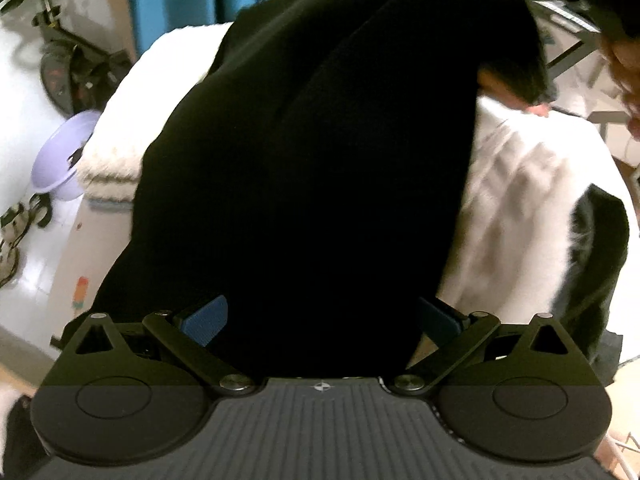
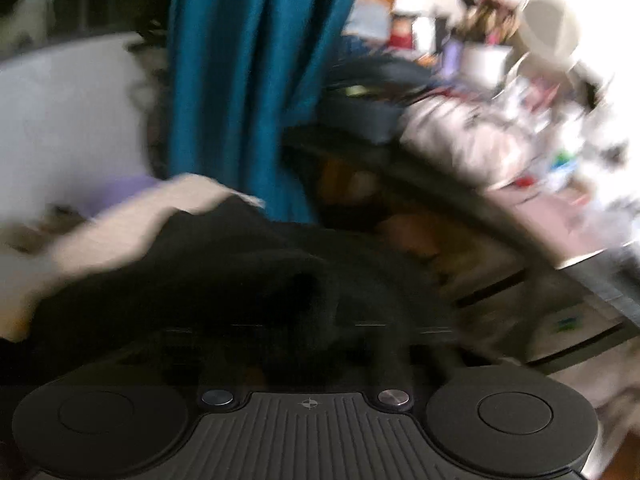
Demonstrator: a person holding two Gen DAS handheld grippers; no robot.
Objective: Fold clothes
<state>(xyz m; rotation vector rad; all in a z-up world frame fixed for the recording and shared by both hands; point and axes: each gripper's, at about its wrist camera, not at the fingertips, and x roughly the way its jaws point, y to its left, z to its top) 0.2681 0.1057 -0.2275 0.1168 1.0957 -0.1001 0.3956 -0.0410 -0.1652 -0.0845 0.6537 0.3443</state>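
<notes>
We see our left gripper (image 1: 322, 320) with its jaws spread wide, a black garment (image 1: 320, 160) bunched between the blue pads (image 1: 206, 318) and draped across a white cloth (image 1: 516, 208) beyond. In the blurred right wrist view, the same dark garment (image 2: 248, 276) covers our right gripper (image 2: 308, 340) — we cannot tell how its jaws stand — before a teal curtain (image 2: 244, 80).
</notes>
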